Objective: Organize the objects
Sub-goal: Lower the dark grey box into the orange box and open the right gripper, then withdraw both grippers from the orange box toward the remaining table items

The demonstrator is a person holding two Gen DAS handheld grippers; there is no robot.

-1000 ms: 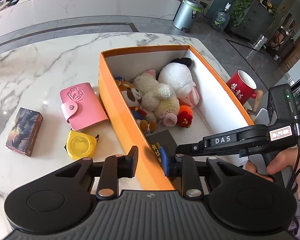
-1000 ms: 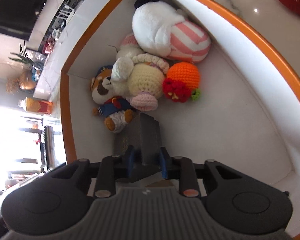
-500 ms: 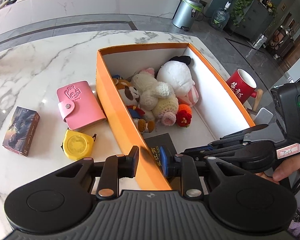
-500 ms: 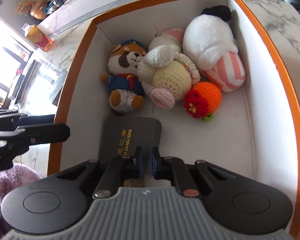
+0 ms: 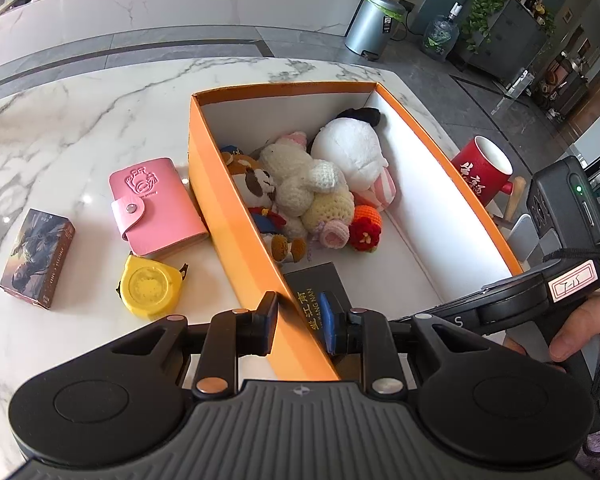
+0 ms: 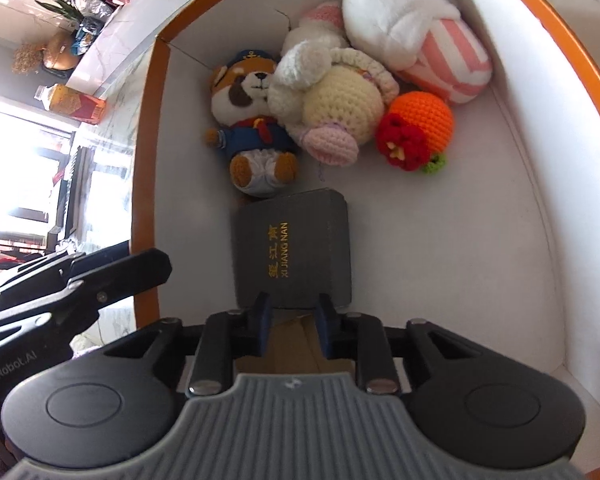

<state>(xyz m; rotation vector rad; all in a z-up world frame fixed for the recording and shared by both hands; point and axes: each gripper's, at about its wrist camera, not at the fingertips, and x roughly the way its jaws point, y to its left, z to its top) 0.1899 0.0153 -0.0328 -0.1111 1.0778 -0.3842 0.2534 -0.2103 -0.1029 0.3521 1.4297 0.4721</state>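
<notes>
**tidybot_fan:** so what could go sideways here? The dark grey box [image 6: 292,248] lies inside the orange box [image 5: 236,216], flat on the floor as far as I can see, close to the near end and just short of the plush dog [image 6: 252,120] at the far end

**umi_lurker:** main worry imo is the let-go. The right gripper [image 6: 292,320] is set narrow, and its pads look pinched on the near end of that grey box, which runs straight out ahead of the fingertips. If the jaws open while the hand is lifting or twisting, the box gets dragged along and ends up skewed, or shoved into the dog's feet

**tidybot_fan:** and the other hand?

**umi_lurker:** the left gripper [image 5: 298,328] is closed down on the near long wall of the orange box, one pad outside, one inside. Pull on that and the whole box slides; the pink card holder [image 5: 156,204] sits right against the outside of that wall, so it'd get pushed. The two grippers are also really close together over the near end, so a careless exit could knock them. The yellow tape measure [image 5: 150,290] and card pack [image 5: 38,256] are outside that wall too, not yet put away
</notes>
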